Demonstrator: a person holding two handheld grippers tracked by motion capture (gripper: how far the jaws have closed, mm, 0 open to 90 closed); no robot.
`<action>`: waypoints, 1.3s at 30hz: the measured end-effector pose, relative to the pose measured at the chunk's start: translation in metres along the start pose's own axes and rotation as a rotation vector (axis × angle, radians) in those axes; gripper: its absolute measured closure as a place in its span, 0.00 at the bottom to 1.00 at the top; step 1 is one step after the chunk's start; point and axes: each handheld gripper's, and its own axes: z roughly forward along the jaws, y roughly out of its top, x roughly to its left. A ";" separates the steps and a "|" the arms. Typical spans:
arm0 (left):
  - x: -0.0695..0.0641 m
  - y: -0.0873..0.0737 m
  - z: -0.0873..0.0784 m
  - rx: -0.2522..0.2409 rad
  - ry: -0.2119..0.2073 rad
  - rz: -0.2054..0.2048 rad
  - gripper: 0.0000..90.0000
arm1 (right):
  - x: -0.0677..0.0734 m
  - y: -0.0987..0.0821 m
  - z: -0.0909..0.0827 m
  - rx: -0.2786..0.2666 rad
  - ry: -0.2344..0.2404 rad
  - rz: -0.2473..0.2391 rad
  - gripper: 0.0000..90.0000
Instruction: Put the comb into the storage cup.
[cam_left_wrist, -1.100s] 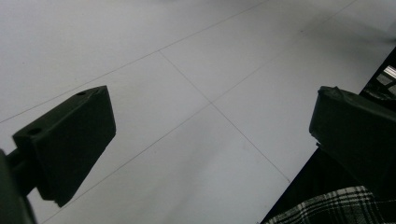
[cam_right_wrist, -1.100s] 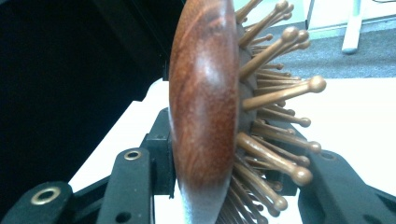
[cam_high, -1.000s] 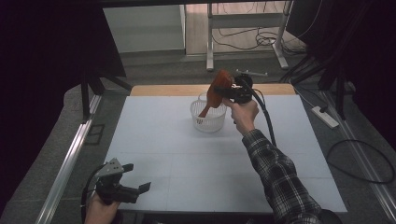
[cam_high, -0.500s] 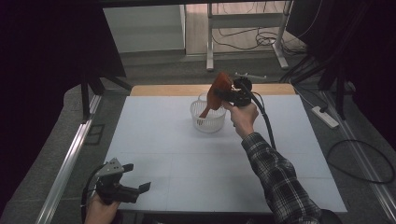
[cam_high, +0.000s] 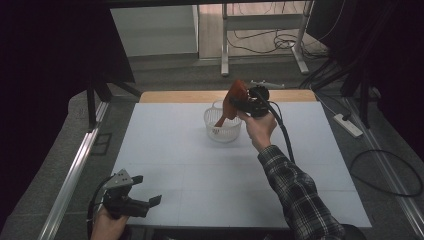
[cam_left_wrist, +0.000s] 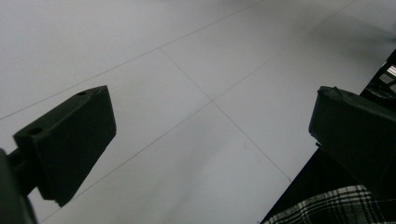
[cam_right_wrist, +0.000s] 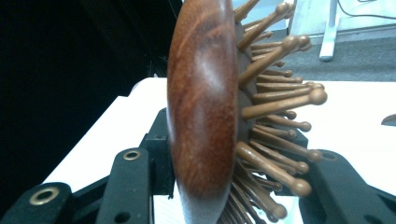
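Gripping a wooden hairbrush (cam_right_wrist: 205, 107) by its head, my right gripper (cam_high: 243, 102) has its jaws clamped on it, above the white basket (cam_high: 222, 125) at the table's (cam_high: 200, 165) far edge. My left gripper (cam_high: 142, 205) rests near me, jaws spread, empty.

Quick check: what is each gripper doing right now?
Left gripper: open, nothing between its fingers.
Right gripper: shut on the wooden hairbrush, above the white basket.

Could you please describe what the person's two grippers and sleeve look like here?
Both grippers are black. The left gripper has two blunt wedge-shaped jaws, a grey three-cornered plate on top and a thin dark cable. The right gripper trails a thick black cable. The right sleeve is dark plaid with light lines.
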 end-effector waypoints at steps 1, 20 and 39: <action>0.000 0.000 0.000 0.001 0.000 0.001 0.01 | 0.001 -0.001 0.000 0.002 -0.012 0.000 0.59; 0.000 0.001 0.002 0.011 0.003 0.001 0.01 | -0.022 -0.023 0.007 0.005 0.034 0.151 0.57; 0.000 0.001 0.002 0.016 0.001 -0.004 0.01 | -0.040 -0.032 0.006 0.015 0.024 0.183 0.47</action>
